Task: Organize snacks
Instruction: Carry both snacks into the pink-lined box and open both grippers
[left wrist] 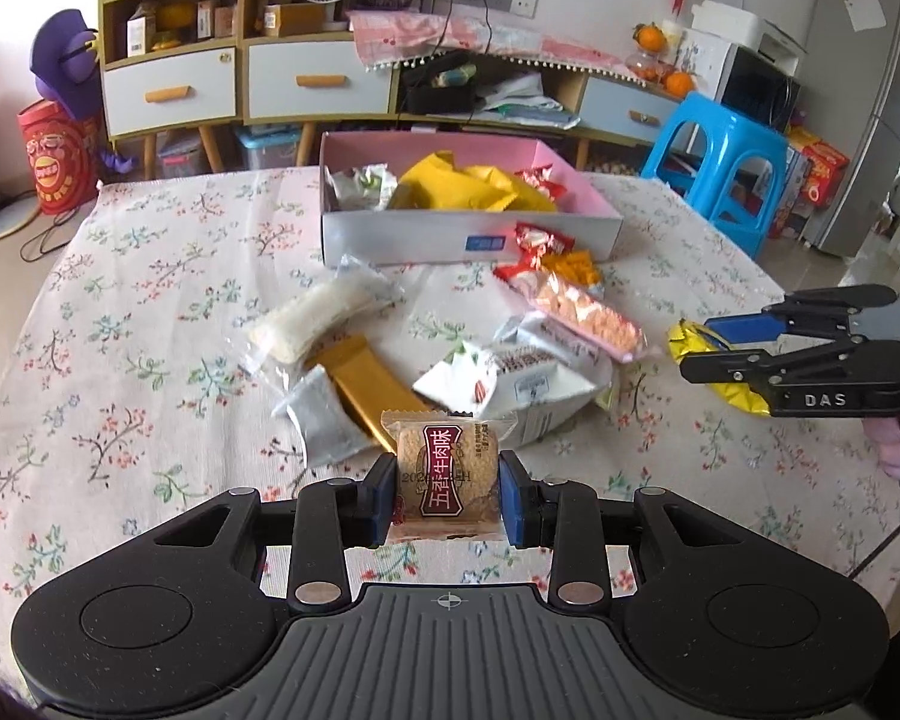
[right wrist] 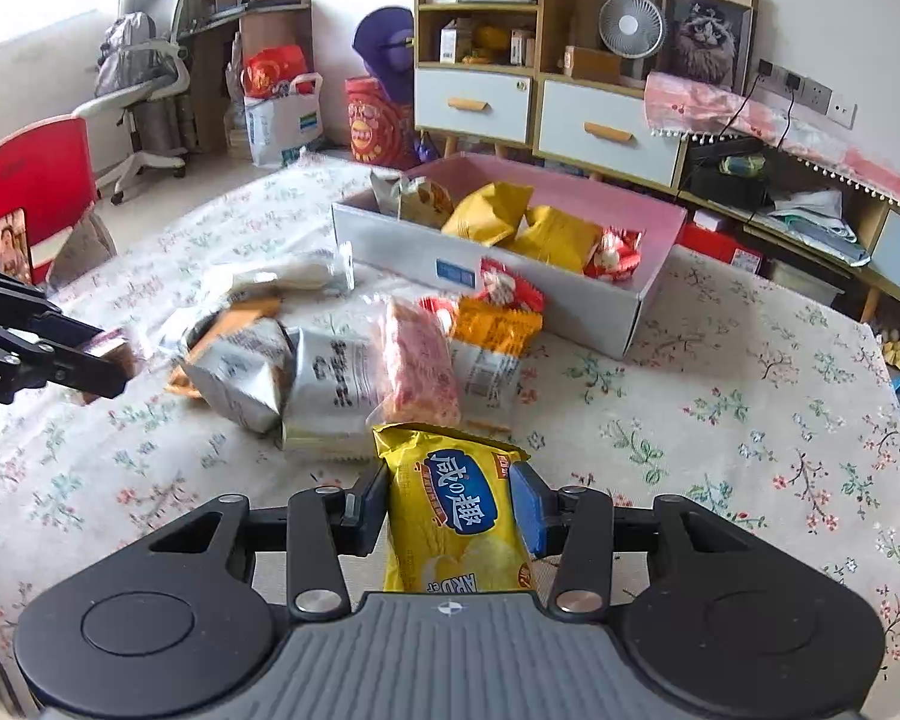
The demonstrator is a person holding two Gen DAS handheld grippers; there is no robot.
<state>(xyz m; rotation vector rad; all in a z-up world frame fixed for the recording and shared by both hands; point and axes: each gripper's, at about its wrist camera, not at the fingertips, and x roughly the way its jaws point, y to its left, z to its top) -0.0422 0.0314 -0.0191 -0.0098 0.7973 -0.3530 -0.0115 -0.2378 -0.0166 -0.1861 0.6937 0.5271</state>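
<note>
1. Blue pads of the left gripper (left wrist: 448,495) press on both sides of a clear-wrapped biscuit pack (left wrist: 448,480) with a dark red label. The jaws are closed only as far as the pack is wide, and the pack stands upright between them, above the flowered tablecloth (left wrist: 150,312).

2. Yellow foil is what the right gripper (right wrist: 450,510) holds: a yellow cracker bag (right wrist: 450,516) with a blue oval logo. Its long axis runs forward along the fingers, and the jaws are closed on its two long edges.

3. The target, in my judgement, is the pink-lined box (left wrist: 474,240). It already contains yellow bags and red-white sweets. From the left gripper it lies straight ahead, beyond the loose pile of snacks (left wrist: 450,348). From the right gripper it lies ahead also, beyond the same pile, slightly to the right.

4. The box's long side faces the left gripper almost squarely. For the right gripper the near corner comes first.

5. Which hand is nearer I cannot tell with certainty. The right one seems a little closer to the near wall.

6. The coming move probably needs each pack carried forward over the pile and over the near wall, then released inside.
</note>
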